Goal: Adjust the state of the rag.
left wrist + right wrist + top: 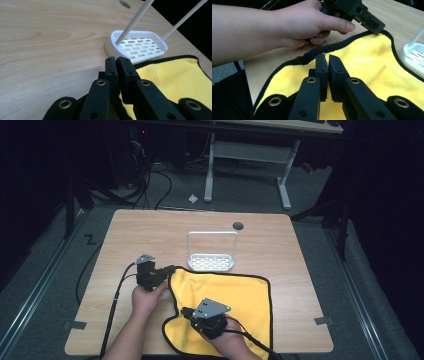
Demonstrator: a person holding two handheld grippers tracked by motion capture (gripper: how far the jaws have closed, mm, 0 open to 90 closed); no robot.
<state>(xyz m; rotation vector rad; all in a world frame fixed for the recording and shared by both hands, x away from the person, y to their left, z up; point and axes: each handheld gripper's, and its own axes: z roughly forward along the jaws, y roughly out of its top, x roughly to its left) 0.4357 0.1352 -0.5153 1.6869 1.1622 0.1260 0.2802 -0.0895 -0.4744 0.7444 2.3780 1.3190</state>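
Just in front of the white slotted plastic rack on the wooden bench lies the yellow black-edged microfibre cloth. Left claw clamps its far-left corner, right claw pinches its near-left edge, seemingly for folding.

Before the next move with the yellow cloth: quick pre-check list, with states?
1. Left gripper has the cloth's far-left corner: ok, jaws shut on the black hem in the left gripper view.
2. Right gripper has the near-left edge: ok, jaws shut on the hem, which is lifted off the table.
3. Yellow cloth lying flat: not ok, its left edge is bunched up between the two grips.
4. White rack free of the cloth: cannot tell, the cloth's far hem lies right against its base.
5. Cloth fully on the table: cannot tell, its near hem runs along the table's front edge.
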